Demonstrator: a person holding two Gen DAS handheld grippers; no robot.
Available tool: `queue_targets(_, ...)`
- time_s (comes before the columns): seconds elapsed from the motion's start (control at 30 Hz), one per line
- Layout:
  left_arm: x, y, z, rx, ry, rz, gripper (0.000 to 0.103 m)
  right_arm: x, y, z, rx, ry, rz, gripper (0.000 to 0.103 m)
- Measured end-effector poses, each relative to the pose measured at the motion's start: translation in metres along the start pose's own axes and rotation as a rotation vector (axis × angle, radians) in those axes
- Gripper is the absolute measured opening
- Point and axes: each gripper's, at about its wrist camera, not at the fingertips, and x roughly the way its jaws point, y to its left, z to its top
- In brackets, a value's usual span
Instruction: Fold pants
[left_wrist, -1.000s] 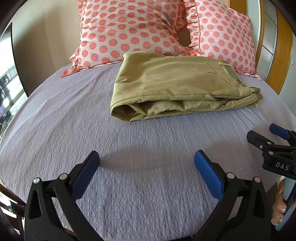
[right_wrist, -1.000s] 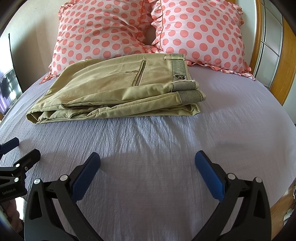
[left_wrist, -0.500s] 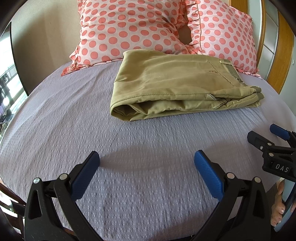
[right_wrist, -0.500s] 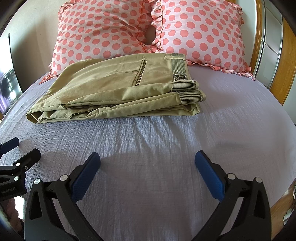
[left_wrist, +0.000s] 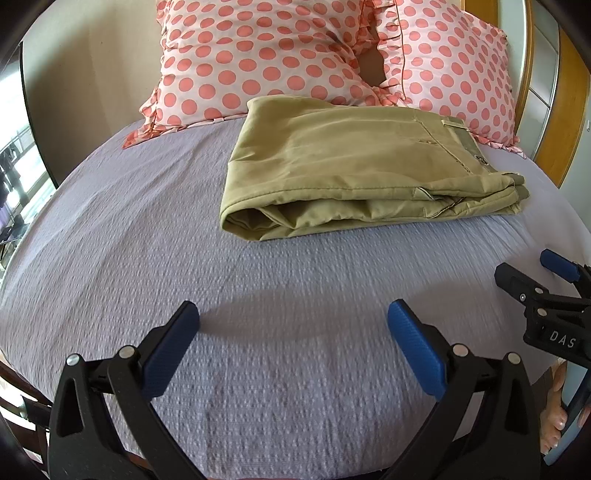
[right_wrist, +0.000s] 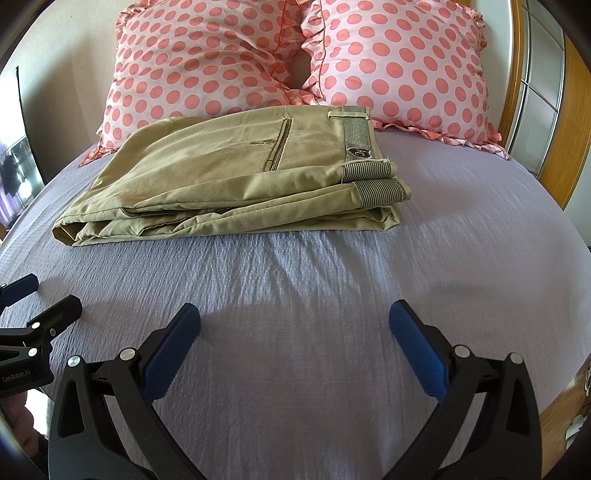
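Note:
The khaki pants (left_wrist: 354, 173) lie folded in a flat stack on the lilac bed sheet (left_wrist: 184, 229), far side, just in front of the pillows. They also show in the right wrist view (right_wrist: 236, 177), striped waistband to the right. My left gripper (left_wrist: 293, 325) is open and empty, low over the sheet, well short of the pants. My right gripper (right_wrist: 295, 325) is open and empty, likewise short of them. Each gripper shows at the edge of the other's view.
Two pink polka-dot pillows (right_wrist: 207, 62) (right_wrist: 402, 70) lean at the head of the bed. A wooden frame with glass panels (right_wrist: 546, 110) stands at the right. A dark screen (left_wrist: 14, 155) is at the left. A bare foot (left_wrist: 554, 417) shows below the bed.
The left wrist view has tilted down a little, so the pants sit lower in it. The right gripper has held still. Both stay open.

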Motion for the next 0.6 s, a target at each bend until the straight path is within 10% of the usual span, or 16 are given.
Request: queue_targets(0.6, 0.0016, 0.0, 0.0001, 0.001, 0.005, 0.002, 0.101, -0.0004, -0.0007, 0.0, -0.002, 0.0, 0.002, 0.102)
